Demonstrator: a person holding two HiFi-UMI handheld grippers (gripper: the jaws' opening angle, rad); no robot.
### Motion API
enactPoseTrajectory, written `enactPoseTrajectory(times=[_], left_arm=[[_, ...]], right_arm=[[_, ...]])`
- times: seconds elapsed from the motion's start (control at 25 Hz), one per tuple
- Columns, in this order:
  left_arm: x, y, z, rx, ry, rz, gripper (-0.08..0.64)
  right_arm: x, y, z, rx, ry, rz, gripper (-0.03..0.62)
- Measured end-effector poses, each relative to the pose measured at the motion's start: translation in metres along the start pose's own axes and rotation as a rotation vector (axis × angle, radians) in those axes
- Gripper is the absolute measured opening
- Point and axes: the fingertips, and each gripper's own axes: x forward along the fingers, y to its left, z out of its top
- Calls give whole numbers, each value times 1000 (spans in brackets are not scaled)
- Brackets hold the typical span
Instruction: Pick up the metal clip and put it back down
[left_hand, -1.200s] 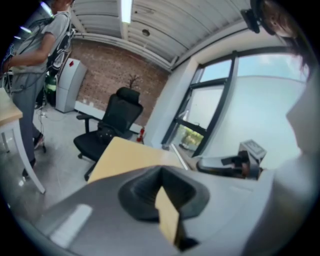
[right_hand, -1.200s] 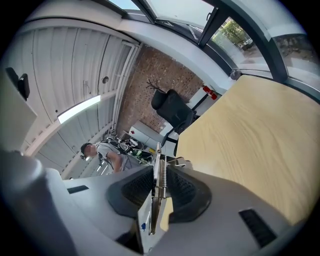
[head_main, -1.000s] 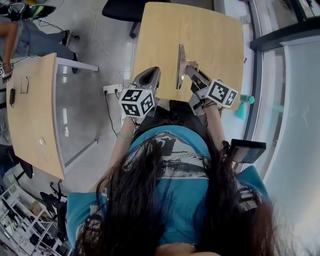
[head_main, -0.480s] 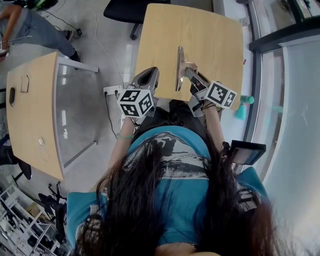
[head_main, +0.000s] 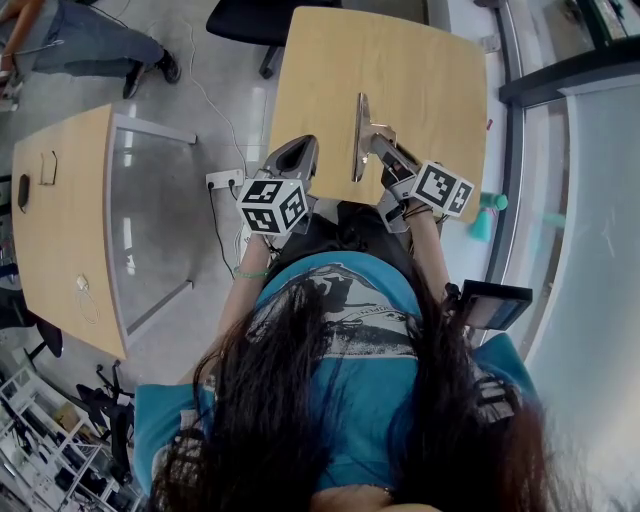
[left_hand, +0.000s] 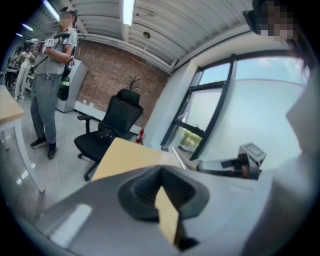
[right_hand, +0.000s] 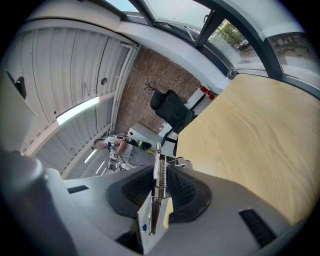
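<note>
The metal clip (head_main: 359, 135) is a long silver strip with a spring, held edgewise over the near edge of the small wooden table (head_main: 420, 70). My right gripper (head_main: 377, 138) is shut on it. In the right gripper view the clip (right_hand: 158, 190) stands upright between the dark pads (right_hand: 186, 192) and its far end pokes out past the jaws of my right gripper (right_hand: 159, 172). My left gripper (head_main: 298, 152) hovers at the table's near left corner, shut and holding nothing. In its own view the left gripper (left_hand: 162, 172) shows only a thin sliver of table (left_hand: 125, 155) between its jaws.
A second wooden table (head_main: 60, 230) stands to the left across a strip of floor with a power strip (head_main: 225, 178). A black office chair (head_main: 250, 20) sits beyond the table. A person (left_hand: 50, 75) stands farther off. Glass wall and window frame (head_main: 560, 80) run along the right.
Both grippers and the clip have kept their places. The person at the top left of the head view has moved further towards the top edge.
</note>
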Motion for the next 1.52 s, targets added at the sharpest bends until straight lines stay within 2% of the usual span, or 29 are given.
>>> enactPoseTrajectory(times=[0.28, 0.64, 0.84, 1.16, 1.36, 1.52], left_arm=[[2, 5, 2, -8, 12, 0, 3], [39, -1, 3, -7, 41, 9, 3], [55, 2, 4, -14, 56, 23, 3], [70, 4, 1, -12, 91, 42, 3], [68, 19, 3, -20, 101, 66, 3], [66, 26, 6, -30, 98, 82, 3]], right_arm=[[15, -30, 19, 8, -2, -62, 97], [46, -134, 69, -31, 71, -229, 97], [67, -173, 93, -45, 101, -276, 97], [98, -218, 122, -47, 137, -320, 97], [112, -232, 124, -59, 165, -361, 97], [116, -234, 123, -47, 173, -363, 97]])
